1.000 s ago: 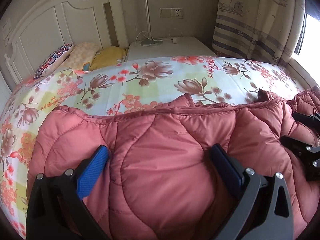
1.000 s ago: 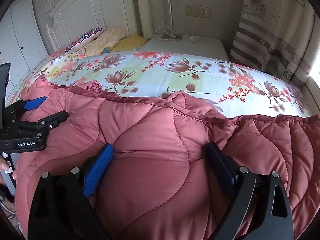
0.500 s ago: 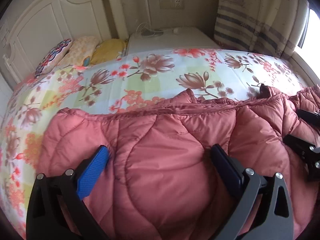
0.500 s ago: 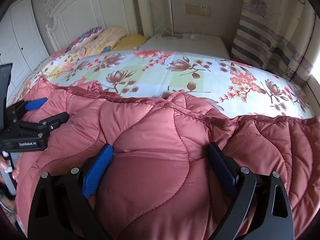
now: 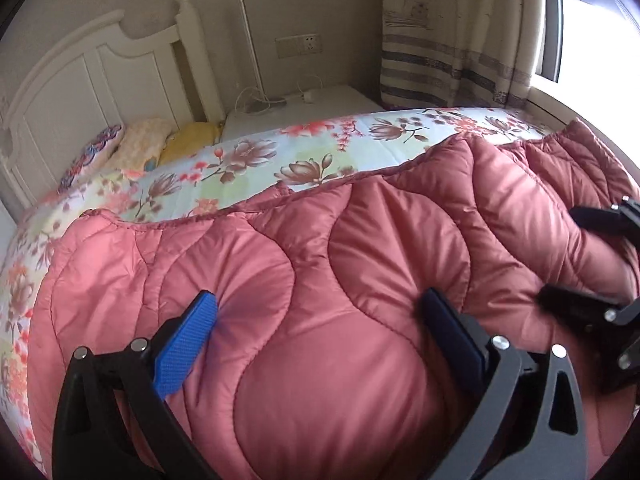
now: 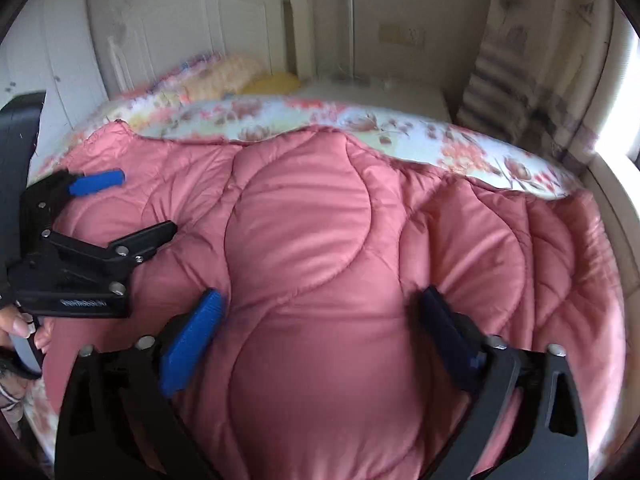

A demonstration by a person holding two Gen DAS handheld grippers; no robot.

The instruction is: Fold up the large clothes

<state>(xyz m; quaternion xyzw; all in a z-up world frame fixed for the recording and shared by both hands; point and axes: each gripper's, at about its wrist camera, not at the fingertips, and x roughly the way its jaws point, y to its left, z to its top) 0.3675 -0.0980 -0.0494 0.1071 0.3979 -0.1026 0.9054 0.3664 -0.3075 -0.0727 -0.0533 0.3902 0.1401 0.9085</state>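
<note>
Quilted pink coat (image 5: 360, 280) lies spread along the bed's (image 5: 304, 156) near edge, its long axis crosswise. Left claw (image 5: 320, 332) and right claw (image 6: 320, 332), both wide, straddle bulging padding side by side; the right's jaws just opened further.

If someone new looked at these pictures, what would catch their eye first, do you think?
First the puffy pink quilted coat, spread across the near side of the bed. Next the flowered bedsheet behind it, running to the white headboard. Then both grippers, left and right, each straddling a bulge of coat.
</note>
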